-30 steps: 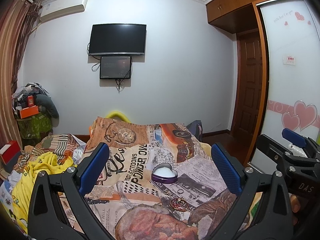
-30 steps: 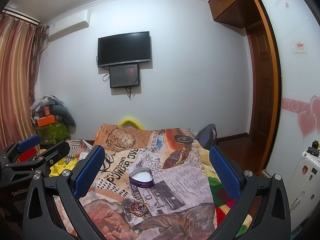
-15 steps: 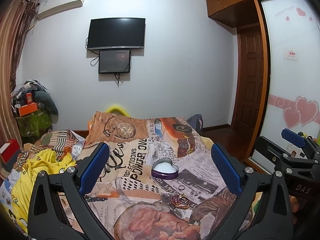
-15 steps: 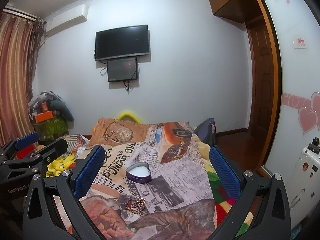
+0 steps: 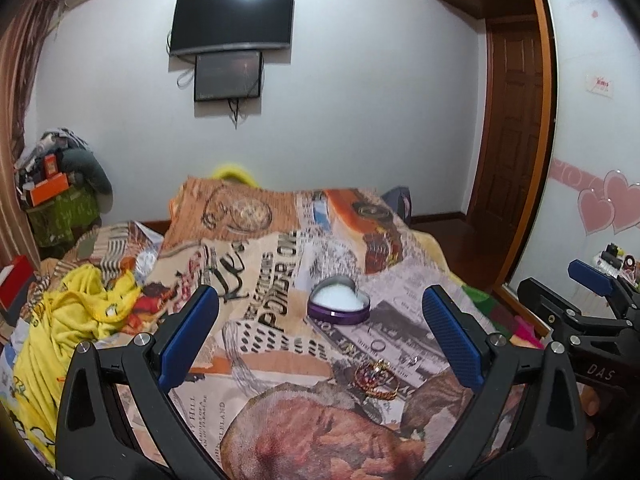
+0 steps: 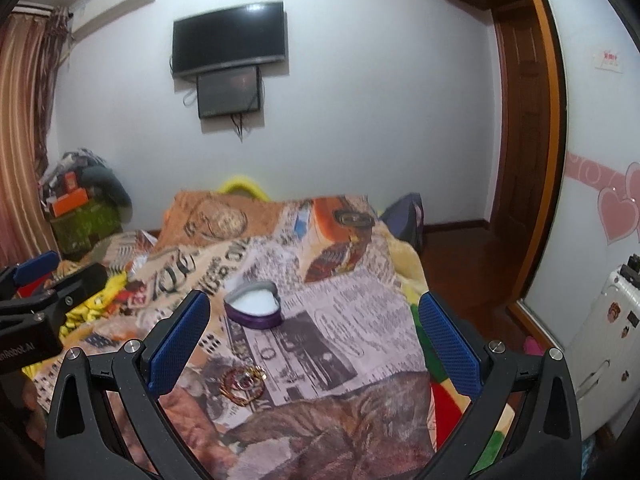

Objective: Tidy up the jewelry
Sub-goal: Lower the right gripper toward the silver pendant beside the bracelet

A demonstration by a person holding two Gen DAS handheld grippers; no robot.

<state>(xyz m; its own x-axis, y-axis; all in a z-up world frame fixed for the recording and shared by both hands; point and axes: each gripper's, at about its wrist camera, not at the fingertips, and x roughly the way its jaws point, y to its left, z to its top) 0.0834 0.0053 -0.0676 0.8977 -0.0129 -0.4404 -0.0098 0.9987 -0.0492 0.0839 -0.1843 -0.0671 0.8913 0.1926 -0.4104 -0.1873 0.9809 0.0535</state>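
Blanket point(image 5: 280, 264) print reads "POWDER OIL"; right claw point(image 5: 600, 280) marked "DAS".

Ahead of me a dark TV point(image 5: 232, 20) hangs on the white wall, a smaller screen point(image 5: 229, 76) just beneath it. A newspaper-print blanket point(image 5: 280, 256) covers the bed, yellow clothing point(image 5: 76, 316) heaped at its left edge. To my right, a brown wooden door point(image 6: 520, 120) and a white suitcase point(image 6: 608, 332)
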